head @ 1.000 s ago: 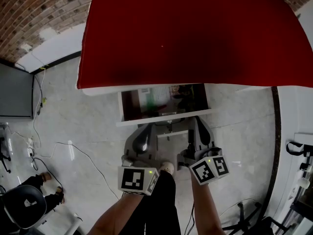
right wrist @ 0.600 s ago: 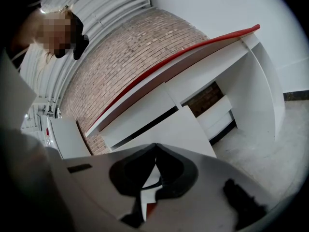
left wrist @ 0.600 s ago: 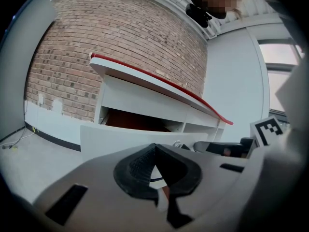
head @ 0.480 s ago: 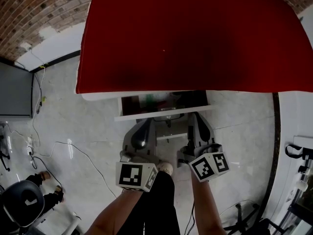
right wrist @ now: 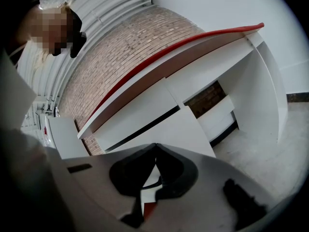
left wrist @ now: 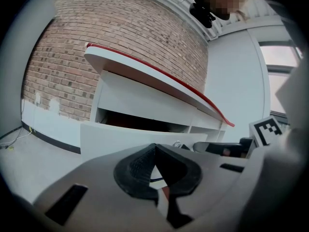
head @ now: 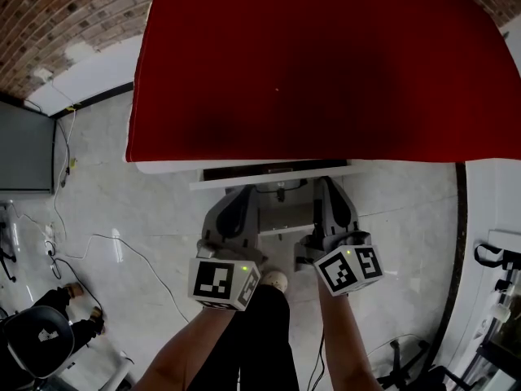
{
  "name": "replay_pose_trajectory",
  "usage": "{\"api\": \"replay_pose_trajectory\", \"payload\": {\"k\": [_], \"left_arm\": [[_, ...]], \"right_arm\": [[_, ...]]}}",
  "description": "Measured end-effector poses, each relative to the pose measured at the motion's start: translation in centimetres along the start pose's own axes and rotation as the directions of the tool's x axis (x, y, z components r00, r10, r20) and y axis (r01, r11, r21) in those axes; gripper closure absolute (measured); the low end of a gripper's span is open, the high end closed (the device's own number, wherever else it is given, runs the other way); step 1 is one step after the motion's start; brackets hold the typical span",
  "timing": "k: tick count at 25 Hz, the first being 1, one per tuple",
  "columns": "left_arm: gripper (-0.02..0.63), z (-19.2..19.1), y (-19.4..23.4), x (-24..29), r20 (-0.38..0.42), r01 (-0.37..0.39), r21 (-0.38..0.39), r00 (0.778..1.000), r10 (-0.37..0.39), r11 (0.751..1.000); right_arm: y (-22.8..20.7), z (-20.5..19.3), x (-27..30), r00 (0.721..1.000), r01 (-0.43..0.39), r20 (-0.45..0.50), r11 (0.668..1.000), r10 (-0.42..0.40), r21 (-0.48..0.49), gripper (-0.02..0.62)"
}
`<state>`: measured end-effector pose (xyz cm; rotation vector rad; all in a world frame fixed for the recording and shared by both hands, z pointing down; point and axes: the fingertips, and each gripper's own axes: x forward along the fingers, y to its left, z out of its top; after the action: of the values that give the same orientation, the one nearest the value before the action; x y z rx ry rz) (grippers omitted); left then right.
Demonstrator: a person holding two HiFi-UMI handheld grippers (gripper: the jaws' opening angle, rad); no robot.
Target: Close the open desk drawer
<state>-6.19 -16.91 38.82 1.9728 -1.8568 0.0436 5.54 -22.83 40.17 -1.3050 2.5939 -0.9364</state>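
Jaws together, left hand-held gripper (left wrist: 154, 148), right hand-held gripper (right wrist: 155, 147), tips at drawer (left wrist: 111, 137)

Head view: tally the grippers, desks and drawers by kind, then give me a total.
Grippers: 2 (left gripper, right gripper)
Desk: 1
Drawer: 1
Total: 4

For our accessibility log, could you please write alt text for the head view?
A white desk drawer stands almost closed under a red desktop, showing only a thin dark gap. Seen from above, the left gripper and right gripper, jaws together, reach its front over a pale grey floor.
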Motion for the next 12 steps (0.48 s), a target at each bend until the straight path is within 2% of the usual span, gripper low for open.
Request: {"api": "replay_pose_trajectory", "payload": {"k": [12], "left_arm": [[0.597,1.5,1.7,2.9,0.012,-0.029,0.012,1.0,0.029,1.0]], "right_arm": [[-0.3,0.9,3.5,1.0,-0.014,-0.018,1.0,0.014,-0.023,0.584]]}}
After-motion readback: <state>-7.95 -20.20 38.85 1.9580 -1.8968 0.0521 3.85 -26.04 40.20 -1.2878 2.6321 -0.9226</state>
